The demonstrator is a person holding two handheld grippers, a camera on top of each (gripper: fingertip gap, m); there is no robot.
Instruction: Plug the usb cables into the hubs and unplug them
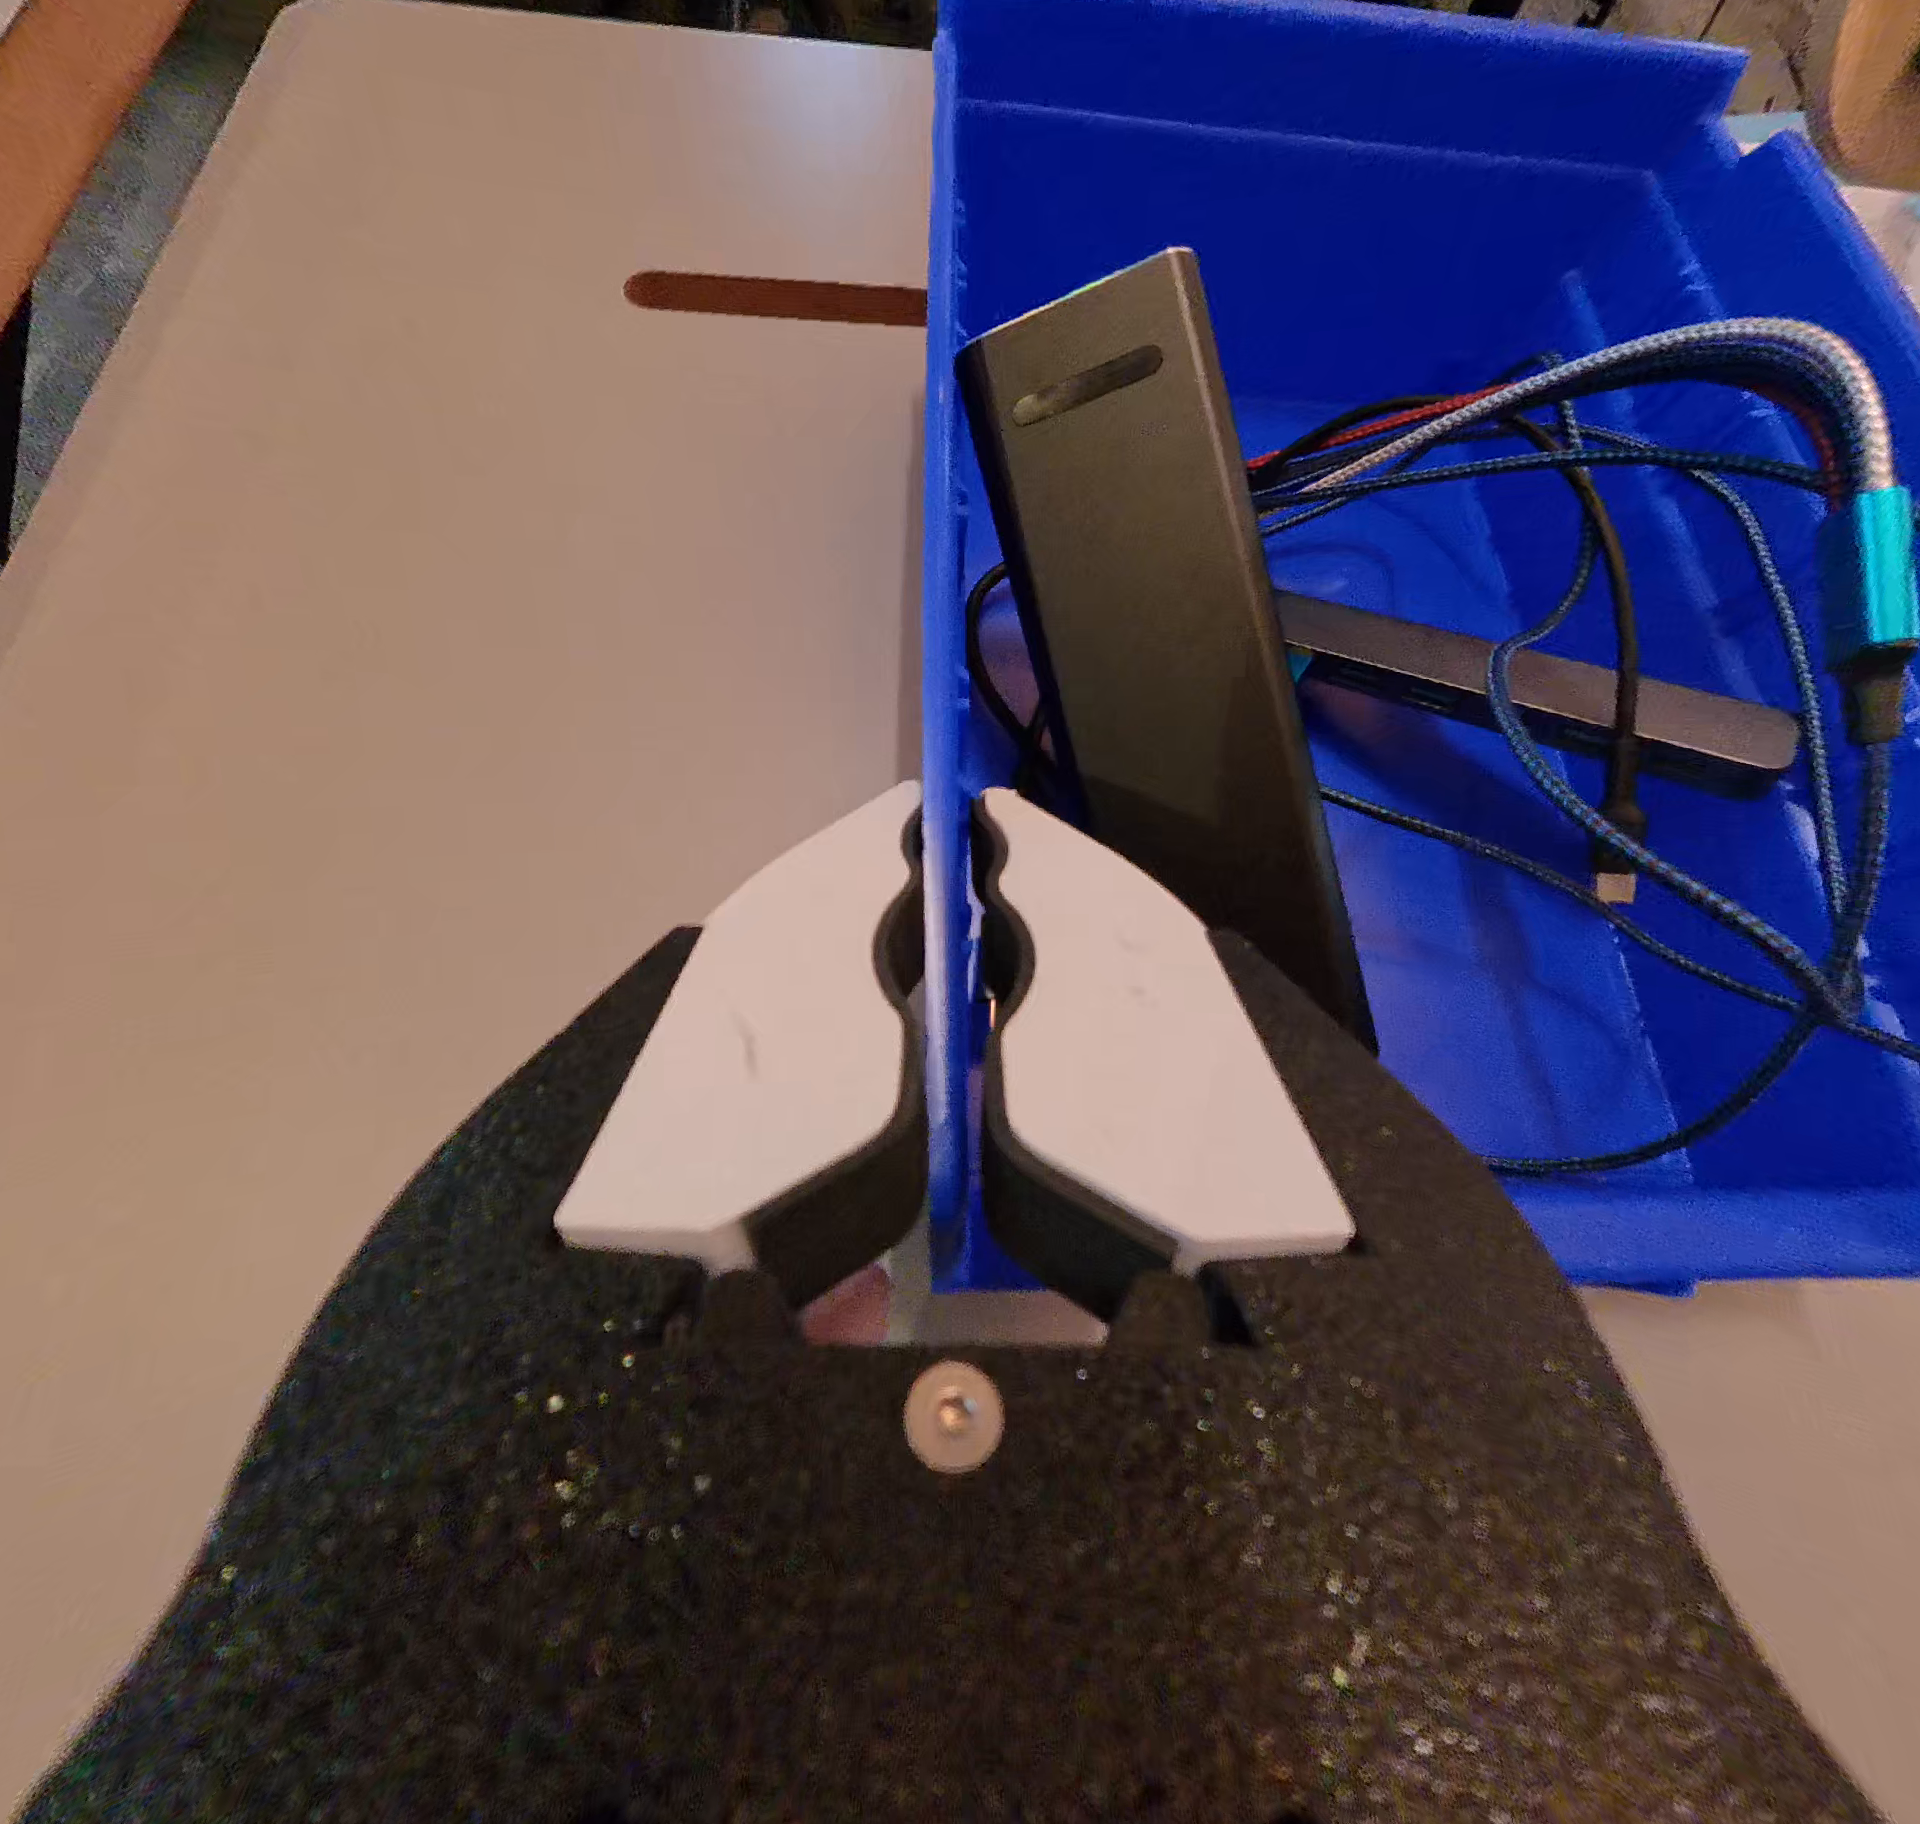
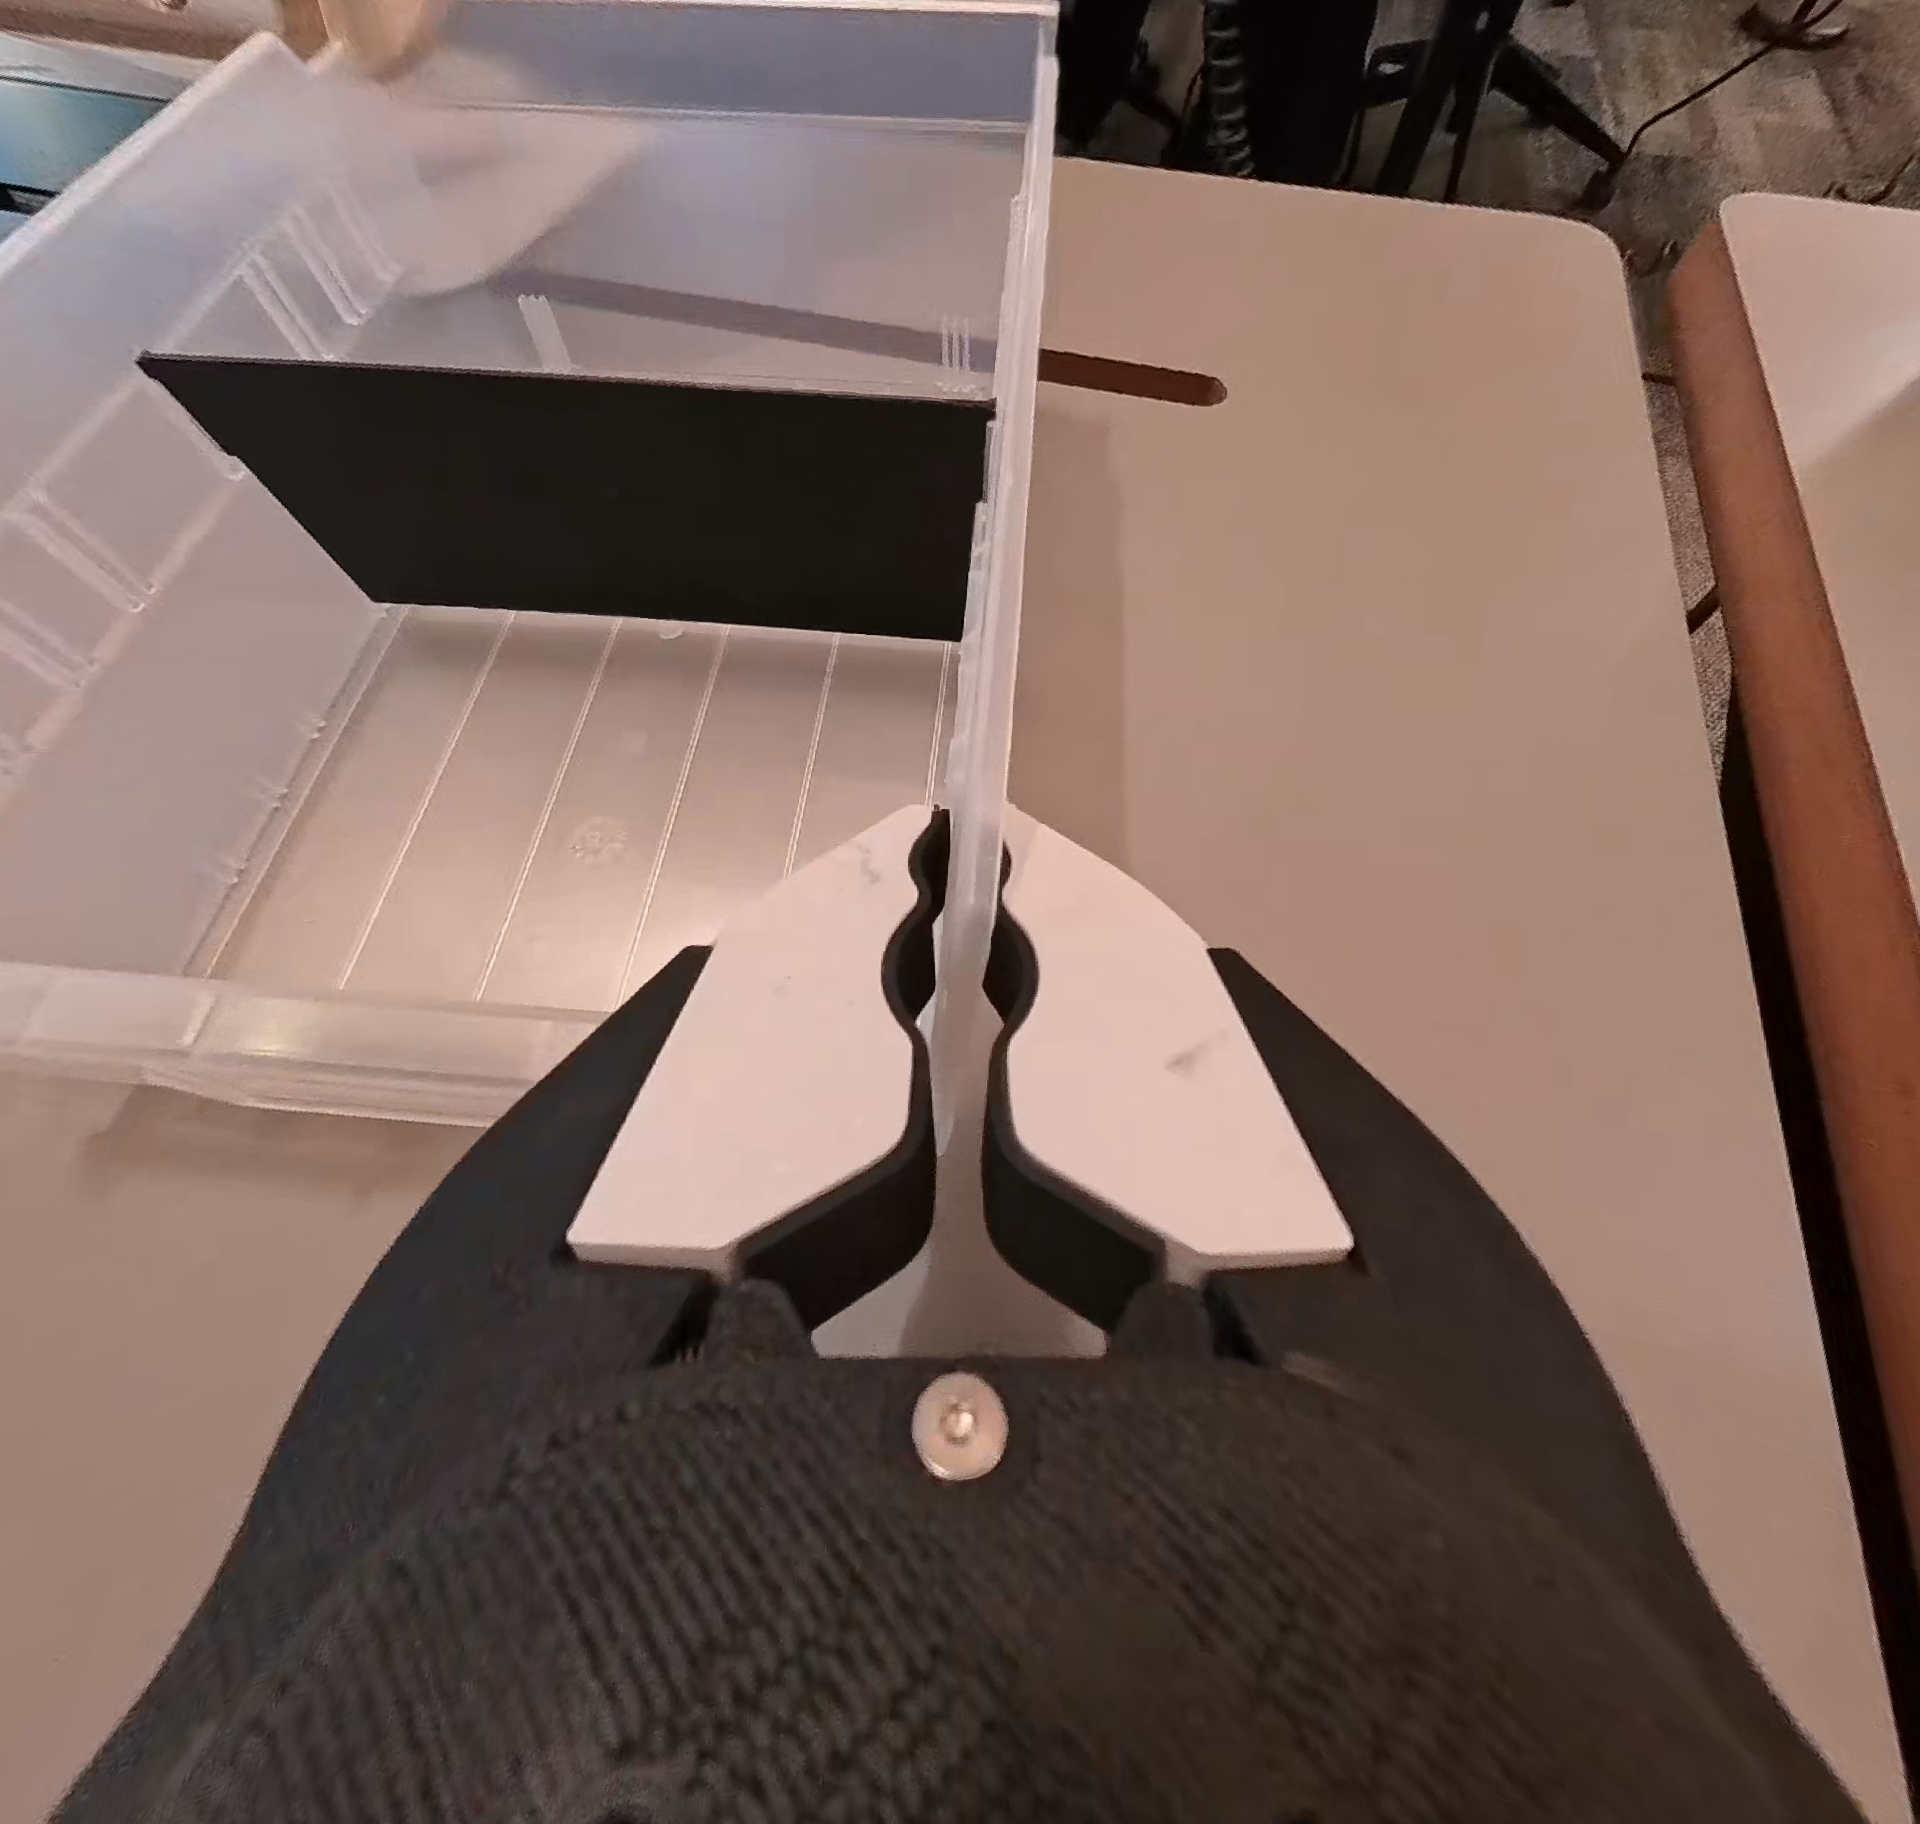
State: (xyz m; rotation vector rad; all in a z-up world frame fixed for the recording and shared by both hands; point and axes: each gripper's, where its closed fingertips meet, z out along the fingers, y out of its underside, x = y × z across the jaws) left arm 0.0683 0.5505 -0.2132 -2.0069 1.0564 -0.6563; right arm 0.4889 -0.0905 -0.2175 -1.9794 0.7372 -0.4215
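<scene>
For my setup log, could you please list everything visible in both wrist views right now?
Blue bin: one, blue, on the table, its left wall between the left gripper's fingers.
Hubs: two, dark grey; one leaning upright against the blue bin's left wall, one lying flat on its floor.
Cables: a tangle, count unclear, blue, grey, red and black, in the blue bin.
Clear bin: one, see-through, on the table, right wall in the right gripper.
Divider: one, black, across the clear bin.
Table: one, pale beige.
Left gripper: one, black with white fingers.
Right gripper: one, same colours.
</scene>
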